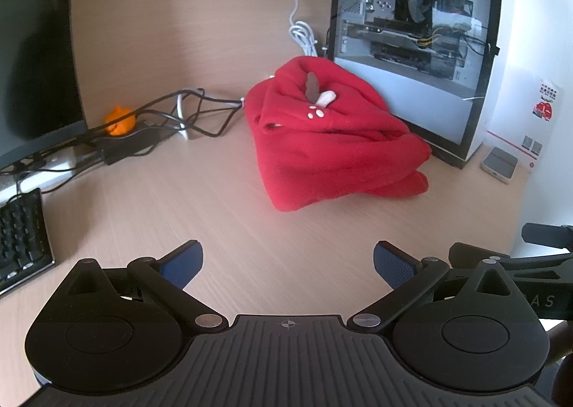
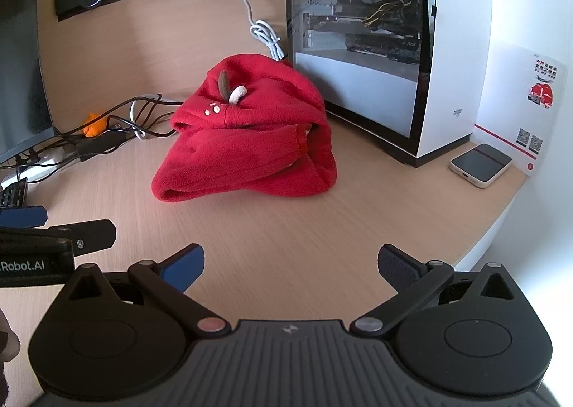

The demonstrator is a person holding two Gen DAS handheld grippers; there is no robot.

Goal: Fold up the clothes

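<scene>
A red fleece garment [image 1: 333, 134] lies folded in a thick bundle on the wooden desk [image 1: 222, 213], next to the computer case. It has small white and grey appliqué pieces on top. It also shows in the right wrist view [image 2: 250, 142]. My left gripper [image 1: 288, 263] is open and empty, held back from the garment over bare desk. My right gripper [image 2: 290, 265] is open and empty, also short of the garment. The left gripper's body shows at the left edge of the right wrist view [image 2: 53, 238].
A glass-sided computer case [image 2: 376, 48] stands behind the garment. A small white device [image 2: 480, 163] lies right of it. Tangled cables [image 1: 172, 113], an orange object [image 1: 120, 120], a keyboard [image 1: 21, 238] and a monitor [image 1: 32, 48] are at the left. A white cord [image 2: 261, 30] hangs from wall sockets.
</scene>
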